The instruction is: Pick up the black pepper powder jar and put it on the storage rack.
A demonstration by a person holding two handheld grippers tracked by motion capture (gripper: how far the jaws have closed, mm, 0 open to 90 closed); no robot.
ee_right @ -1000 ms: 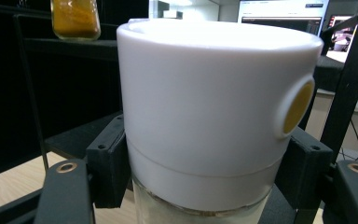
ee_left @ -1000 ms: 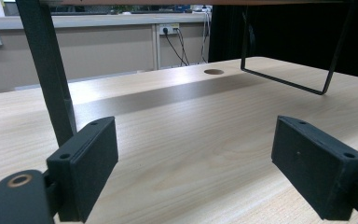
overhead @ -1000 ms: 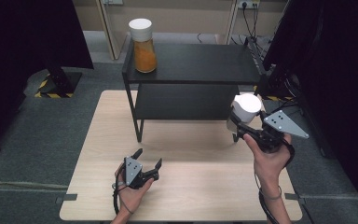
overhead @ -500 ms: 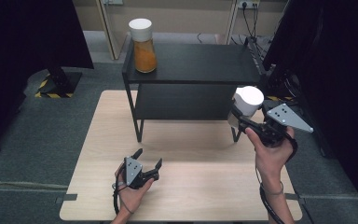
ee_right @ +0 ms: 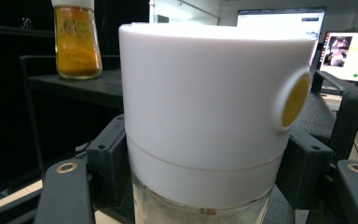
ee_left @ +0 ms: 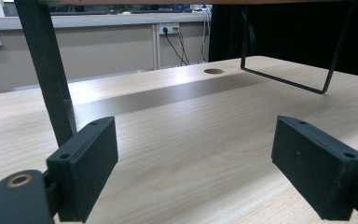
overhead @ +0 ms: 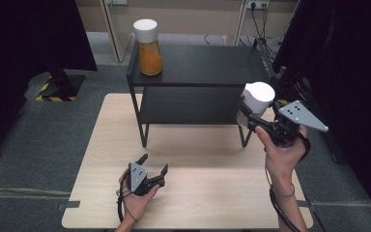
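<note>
Nearest the person, the left gripper (overhead: 150,175) rests low on the wooden table (overhead: 198,203), held in the left hand (overhead: 136,200), its jaws spread wide with nothing between them. The left gripper view shows bare wood grain between the two black pads, a round hole in the tabletop (ee_left: 213,71) beyond them, and the black shelf's leg (ee_left: 46,70) rising at the left.

Farther out and to the right, the right hand (overhead: 282,157) holds the right gripper (overhead: 249,118) raised above the table beside the right end of the black two-tier shelf (overhead: 198,63), forearm reaching up from the bottom edge, grey plate on top. Its jaws pinch a white-capped jar (overhead: 255,102) by the neck, lifted clear of the table. The right gripper view adds what the high view cannot: a yellow round spot (ee_right: 294,100) on the cap's side and the pale glass body under the cap.

Farthest, a jar of orange powder (overhead: 148,48) stands upright on the shelf's top, at its left end.
</note>
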